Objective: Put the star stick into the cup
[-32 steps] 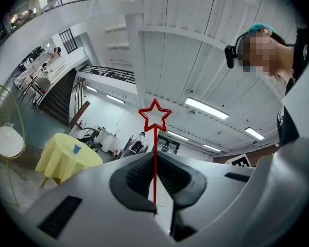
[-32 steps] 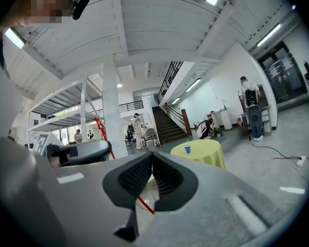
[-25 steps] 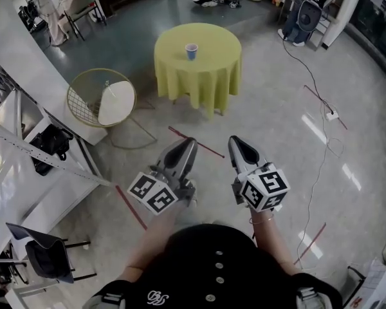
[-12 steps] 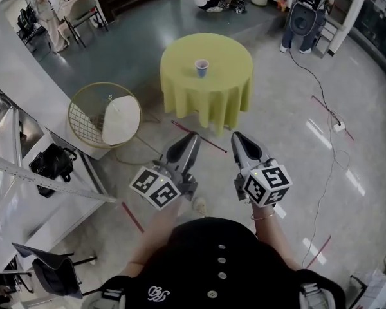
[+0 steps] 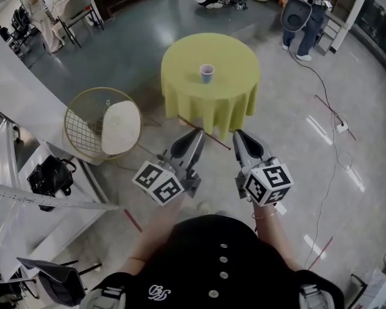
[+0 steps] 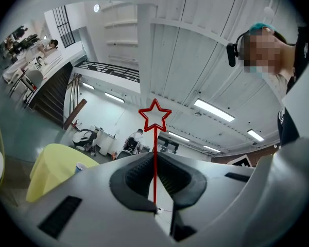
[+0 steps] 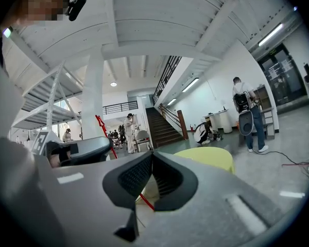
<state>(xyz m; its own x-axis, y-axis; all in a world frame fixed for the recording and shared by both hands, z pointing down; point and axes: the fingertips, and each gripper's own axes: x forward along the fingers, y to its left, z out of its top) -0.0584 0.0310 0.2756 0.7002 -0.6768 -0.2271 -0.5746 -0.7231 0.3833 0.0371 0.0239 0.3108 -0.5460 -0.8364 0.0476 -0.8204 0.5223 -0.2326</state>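
Head view: a small blue-and-white paper cup (image 5: 207,73) stands near the middle of a round table under a yellow-green cloth (image 5: 180,60), well in from its edge. The left gripper (image 5: 192,140) and right gripper (image 5: 242,143) are side by side above the floor, short of the table's near edge.

Left gripper view: the jaws are pinched shut on the shaft of a thin red stick topped with an outlined star (image 6: 155,118), which stands upright above the pads. It looks very light and slender, likely to swivel or bend in a loose pinch. Holding it low on the shaft, as here, seems right, never on the hollow star.

Right gripper view: the jaws meet with nothing between them. The red stick shows off to the left, and the table lies ahead.
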